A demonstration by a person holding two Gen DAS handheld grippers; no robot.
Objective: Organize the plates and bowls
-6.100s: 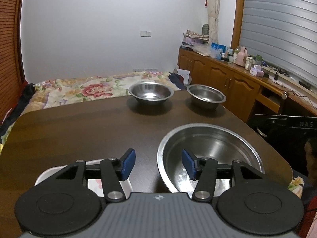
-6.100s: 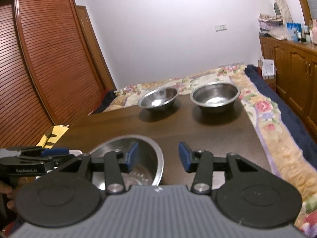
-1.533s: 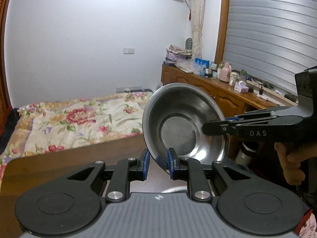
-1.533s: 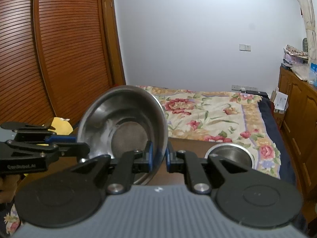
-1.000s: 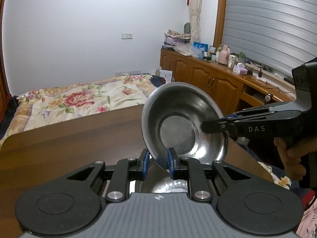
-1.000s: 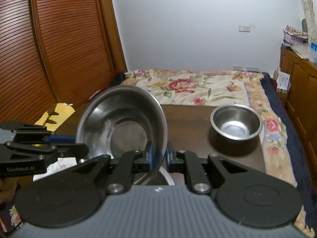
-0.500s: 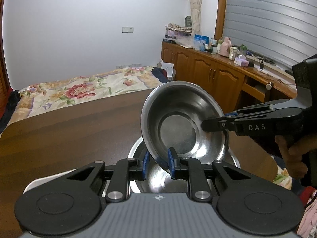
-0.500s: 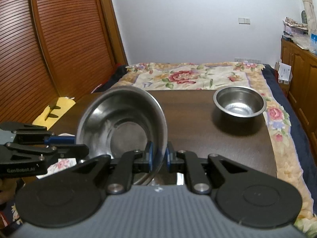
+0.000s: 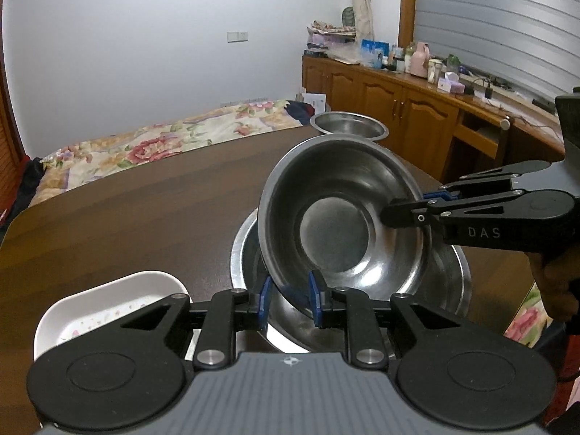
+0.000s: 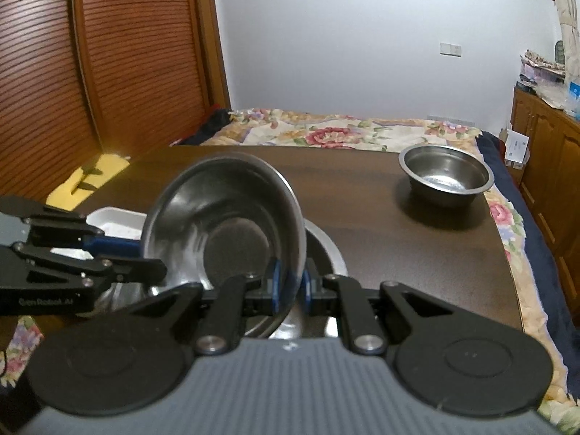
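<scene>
Steel bowl point(image 9: 340, 224), which we lifted well above the table a moment ago, now hangs tilted just over our large basin point(image 9: 250, 253); left gripper point(image 9: 290, 299) and right gripper point(image 10: 290, 284) both clamp its shiny rim.

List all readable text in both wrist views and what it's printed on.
"DAS": on the side of the right gripper, seen from the left wrist.
"GenRobot.AI", blurred and only just legible: on the side of the left gripper, seen from the right wrist.
Labels on the bottles and boxes on the sideboard: too small to read.
</scene>
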